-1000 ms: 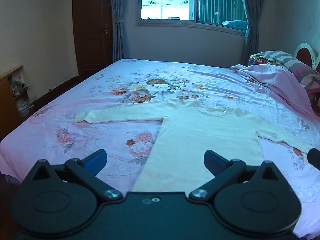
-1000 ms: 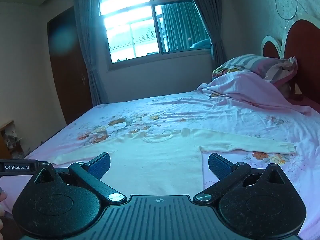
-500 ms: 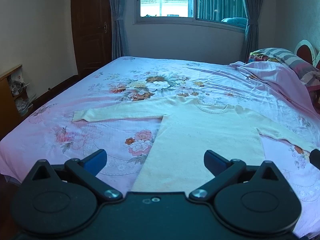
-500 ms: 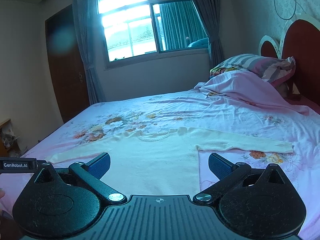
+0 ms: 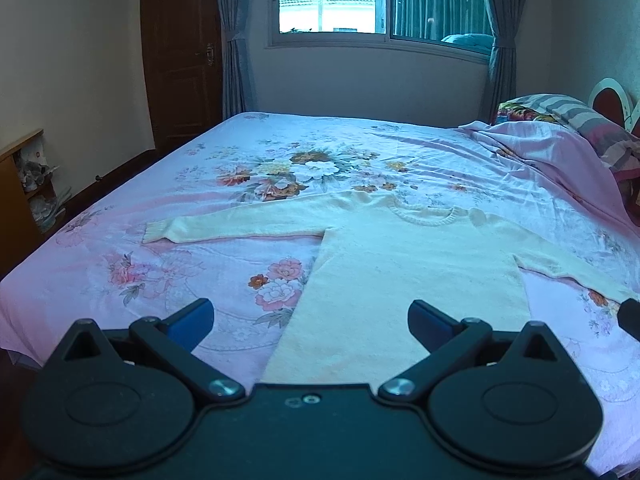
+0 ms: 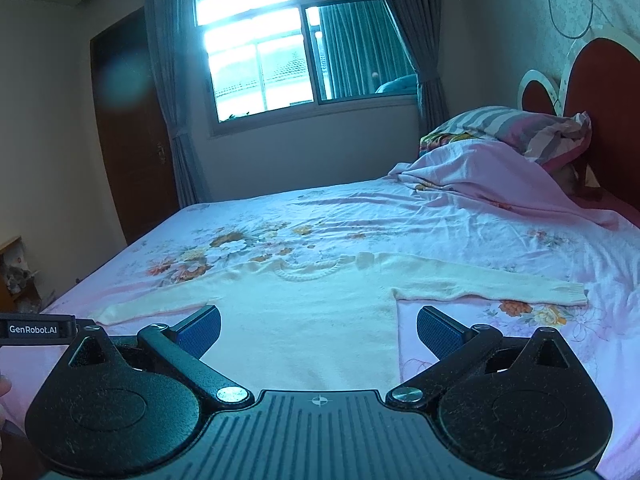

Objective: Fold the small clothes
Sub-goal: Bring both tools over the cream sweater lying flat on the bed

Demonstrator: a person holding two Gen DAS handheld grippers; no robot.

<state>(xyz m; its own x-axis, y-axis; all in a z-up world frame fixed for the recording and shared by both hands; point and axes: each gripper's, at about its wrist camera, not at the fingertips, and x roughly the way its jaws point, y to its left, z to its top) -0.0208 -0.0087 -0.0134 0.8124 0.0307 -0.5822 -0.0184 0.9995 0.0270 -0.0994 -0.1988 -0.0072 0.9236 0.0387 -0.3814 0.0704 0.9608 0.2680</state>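
A cream knit sweater (image 5: 400, 264) lies flat on the floral pink bedsheet (image 5: 200, 272), front up, collar toward the window and both sleeves spread sideways. My left gripper (image 5: 311, 318) hovers open above its hem on the near side, blue pads wide apart and holding nothing. In the right wrist view the same sweater (image 6: 316, 320) spreads ahead, its right sleeve (image 6: 500, 290) reaching toward the headboard side. My right gripper (image 6: 319, 328) is open over the lower body of the sweater. The other gripper's edge (image 6: 36, 328) shows at the far left.
A crumpled pink blanket (image 6: 500, 184) and striped pillows (image 6: 512, 126) pile against the red headboard (image 6: 600, 120) on the right. A wooden shelf (image 5: 20, 192) stands left of the bed, with a dark door (image 5: 180, 56) and curtained window (image 5: 360, 0) behind.
Both views have shifted slightly, the sweater sitting a little farther from the fingers. Both grippers stay open and the sweater has not been touched.
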